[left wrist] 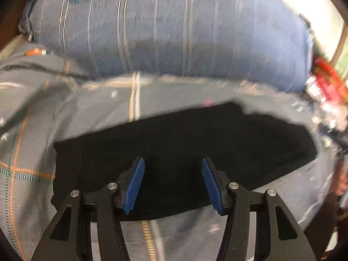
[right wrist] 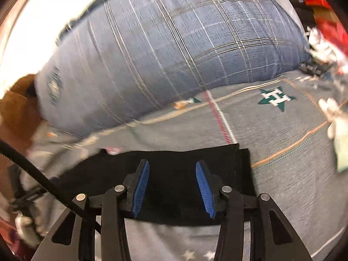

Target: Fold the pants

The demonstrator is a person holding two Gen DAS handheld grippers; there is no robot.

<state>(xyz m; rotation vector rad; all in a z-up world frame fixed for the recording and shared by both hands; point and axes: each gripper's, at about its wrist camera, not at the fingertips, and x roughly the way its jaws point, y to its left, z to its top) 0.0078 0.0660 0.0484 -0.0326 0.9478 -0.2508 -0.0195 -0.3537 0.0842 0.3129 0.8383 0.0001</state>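
Note:
The black pants [left wrist: 184,148] lie folded flat as a wide dark slab on the grey bedsheet [left wrist: 32,141]. In the left wrist view my left gripper [left wrist: 173,163] hovers over their near half, jaws apart, blue pads [left wrist: 136,184] holding nothing. The right wrist view shows the same pants [right wrist: 174,158], their right end stepped in two layers near a red line in the sheet. My right gripper [right wrist: 173,166] stands open above them, and nothing sits between its fingers [right wrist: 205,189].
A big blue plaid pillow [left wrist: 174,32] lies just behind the pants, also filling the back of the right wrist view [right wrist: 163,54]. Red and white clutter [left wrist: 326,82] sits at the right edge. A black cable [right wrist: 39,178] crosses the lower left. A pale object [right wrist: 337,130] lies right.

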